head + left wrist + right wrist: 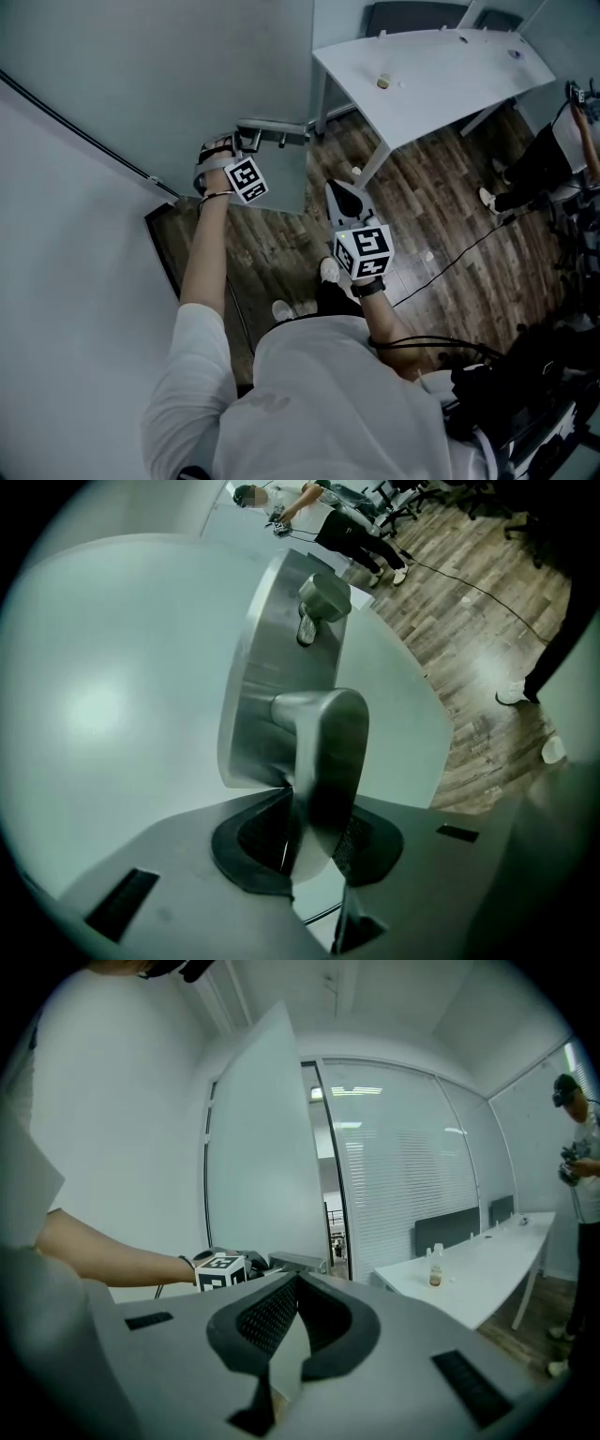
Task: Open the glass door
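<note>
- The frosted glass door (187,84) filled the upper left of the head view, directly ahead of me. From the right gripper view its leaf (258,1147) stood angled away from the frame, with a gap beside it, so I judged it already partly open.
- I judged the door heavy and rigid, slow to start swinging and slow to stop. The bare glass looked smooth and slippery, and it could crack under a knock, so it was no place to grip or push hard.
- A white desk (441,70) stood beyond the door's free edge, apart from it, on a wooden floor (441,216).
- The left gripper (246,141) was clamped on the door's lever handle, with the pads (258,832) pressing its flat sides.
- The right gripper (336,189) hung in the air to the right of the door, touching nothing. Its jaws were closed together and empty.
- A brushed metal backplate (267,667) sat on the glass near the door's free edge.
- The lever handle (328,752) stuck out from that plate. It looked stiff, solid and polished, and I judged it the right place to hold. A firm squeeze close to the lever's end seemed best, since smooth metal could slide between the pads.
- A small thumb-turn (322,602) sat on the plate beyond the lever.
</note>
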`<action>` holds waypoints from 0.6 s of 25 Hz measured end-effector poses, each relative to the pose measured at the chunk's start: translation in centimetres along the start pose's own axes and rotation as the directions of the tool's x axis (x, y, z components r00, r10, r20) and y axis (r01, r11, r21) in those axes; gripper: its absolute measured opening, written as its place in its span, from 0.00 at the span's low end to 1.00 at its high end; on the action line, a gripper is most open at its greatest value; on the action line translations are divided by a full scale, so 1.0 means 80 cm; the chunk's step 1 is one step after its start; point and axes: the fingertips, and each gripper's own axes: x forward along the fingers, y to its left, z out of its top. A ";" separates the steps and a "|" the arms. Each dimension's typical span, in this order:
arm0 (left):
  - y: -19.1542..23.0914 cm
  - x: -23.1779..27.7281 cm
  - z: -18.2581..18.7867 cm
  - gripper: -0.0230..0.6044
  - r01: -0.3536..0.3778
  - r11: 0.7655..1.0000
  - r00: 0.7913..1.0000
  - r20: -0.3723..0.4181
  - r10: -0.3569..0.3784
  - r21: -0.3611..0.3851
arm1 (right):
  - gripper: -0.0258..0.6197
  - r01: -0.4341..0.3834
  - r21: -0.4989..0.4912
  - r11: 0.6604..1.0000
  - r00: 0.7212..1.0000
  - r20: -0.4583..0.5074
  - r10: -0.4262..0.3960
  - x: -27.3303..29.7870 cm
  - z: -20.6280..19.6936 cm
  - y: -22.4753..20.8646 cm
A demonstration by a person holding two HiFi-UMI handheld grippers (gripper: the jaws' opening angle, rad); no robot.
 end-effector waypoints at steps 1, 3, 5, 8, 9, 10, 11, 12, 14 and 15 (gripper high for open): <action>-0.003 -0.008 -0.005 0.12 -0.004 1.000 1.000 0.003 0.004 0.002 | 0.04 0.006 -0.003 1.000 1.000 -0.009 -0.006 -0.007 -0.004 0.006; -0.010 -0.023 -0.015 0.12 -0.013 1.000 1.000 0.004 0.013 0.012 | 0.04 0.025 -0.004 1.000 1.000 -0.014 -0.025 -0.022 -0.010 0.014; -0.018 -0.038 -0.025 0.12 -0.033 0.999 0.999 0.003 0.032 0.024 | 0.04 0.045 -0.003 0.999 0.999 -0.009 -0.045 -0.036 -0.014 0.020; -0.031 -0.062 -0.043 0.12 -0.045 0.999 0.999 -0.002 0.045 0.028 | 0.04 0.057 -0.010 0.998 0.998 0.004 -0.057 -0.054 -0.011 0.032; -0.036 -0.072 -0.047 0.12 -0.042 0.999 0.999 -0.002 0.042 0.026 | 0.04 0.057 -0.013 0.998 0.998 0.009 -0.057 -0.060 -0.010 0.035; -0.040 -0.081 -0.051 0.12 -0.037 0.999 0.999 -0.001 0.037 0.022 | 0.04 0.055 -0.015 0.998 0.998 0.014 -0.055 -0.065 -0.008 0.039; -0.045 -0.091 -0.054 0.12 -0.031 0.999 1.000 0.001 0.031 0.019 | 0.04 0.052 -0.016 0.999 0.999 0.017 -0.052 -0.069 -0.007 0.043; -0.049 -0.100 -0.058 0.12 -0.025 1.000 1.000 0.003 0.024 0.018 | 0.04 0.047 -0.018 0.999 0.999 0.020 -0.047 -0.071 -0.006 0.047; -0.056 -0.115 -0.065 0.12 -0.018 1.000 1.000 0.011 0.017 0.026 | 0.04 0.034 -0.021 0.999 0.999 0.025 -0.033 -0.071 -0.003 0.057; -0.059 -0.123 -0.070 0.12 -0.019 0.999 1.000 0.015 0.019 0.033 | 0.04 0.025 -0.023 0.999 0.999 0.029 -0.025 -0.070 -0.002 0.063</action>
